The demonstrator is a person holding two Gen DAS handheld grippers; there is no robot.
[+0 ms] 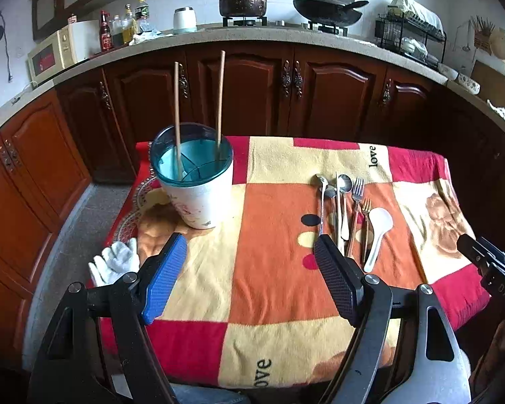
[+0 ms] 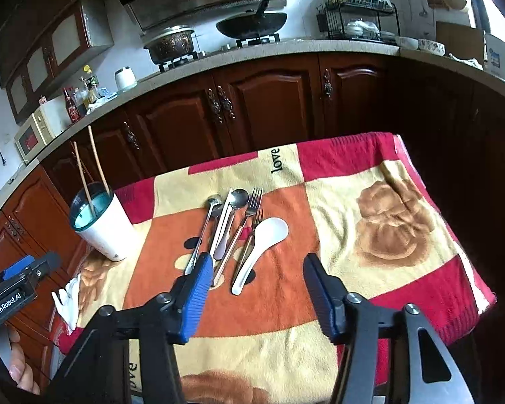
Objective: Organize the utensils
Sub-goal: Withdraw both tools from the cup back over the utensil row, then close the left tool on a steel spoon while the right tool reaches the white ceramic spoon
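At the middle of both frames, on the checked blanket (image 2: 370,181), lies the pile still to be sorted: spoons (image 2: 239,198), forks (image 2: 254,202), a table knife (image 2: 223,225) and a white rice paddle (image 2: 264,239), handles toward the lower edge. The holder cup (image 1: 198,192) stands at centre left of the left view with two chopsticks (image 1: 220,94) already in it. The left gripper (image 1: 249,262) and the right gripper (image 2: 257,282) both hang over the blanket with jaws apart and nothing between them. To my eye the next pick belongs to the right one: come down on a single handle end, the paddle's being the clearest, and close squarely so its neighbours stay put. The metal handles overlap, and the blue finger (image 2: 198,289) covers some ends, so I can't count them surely. The cup's inner dividers are only partly visible. A white glove (image 1: 116,264) lies at the blanket's lower left.
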